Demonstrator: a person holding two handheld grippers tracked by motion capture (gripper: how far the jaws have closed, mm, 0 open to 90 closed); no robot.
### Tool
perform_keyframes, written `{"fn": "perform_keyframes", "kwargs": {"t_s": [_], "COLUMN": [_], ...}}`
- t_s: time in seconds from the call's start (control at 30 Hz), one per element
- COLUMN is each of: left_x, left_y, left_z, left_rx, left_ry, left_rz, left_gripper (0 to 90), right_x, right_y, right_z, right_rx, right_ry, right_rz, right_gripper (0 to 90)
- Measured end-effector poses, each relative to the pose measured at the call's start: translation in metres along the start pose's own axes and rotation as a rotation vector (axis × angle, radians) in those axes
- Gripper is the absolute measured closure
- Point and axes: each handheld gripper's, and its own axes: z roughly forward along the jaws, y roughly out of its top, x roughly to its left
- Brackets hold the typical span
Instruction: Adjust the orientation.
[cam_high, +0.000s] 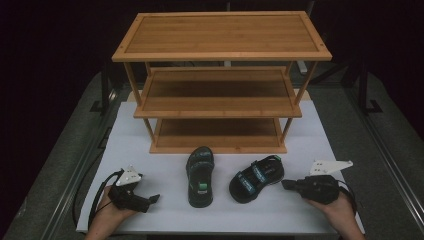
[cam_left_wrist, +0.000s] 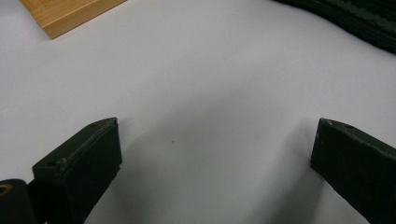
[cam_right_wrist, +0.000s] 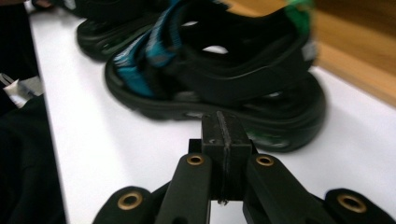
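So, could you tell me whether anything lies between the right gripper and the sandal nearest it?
Nothing visible does. The right gripper, jaws shut, points at the right sandal across bare white board; the other sandal lies beyond it.

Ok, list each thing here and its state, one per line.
Left gripper: open, nothing between the jaws, over the white mat.
Right gripper: shut, empty, pointing at the right sandal.
Right sandal: upright on the mat, angled, not held.
Left sandal: upright on the mat, not held.
Rack: standing, all three shelves bare.
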Motion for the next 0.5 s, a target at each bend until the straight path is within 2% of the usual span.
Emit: {"fn": "perform_keyframes", "kwargs": {"t_s": [0.3,0.5], "left_x": [0.0,0.0], "left_y": [0.0,0.0], "left_z": [0.0,0.0], "left_rx": [0.0,0.0], "left_ry": [0.0,0.0], "left_rz": [0.0,0.0], "left_gripper": [1.2,1.2], "right_x": [-0.028,-0.045], "right_y": [0.017,0.031], "right_z": [-0.001,0.004], "right_rx": [-0.012,-0.033], "right_ry": [-0.123,-0.162], "right_rz": [-0.003,-0.002], "right_gripper": [89.4,89.5]}}
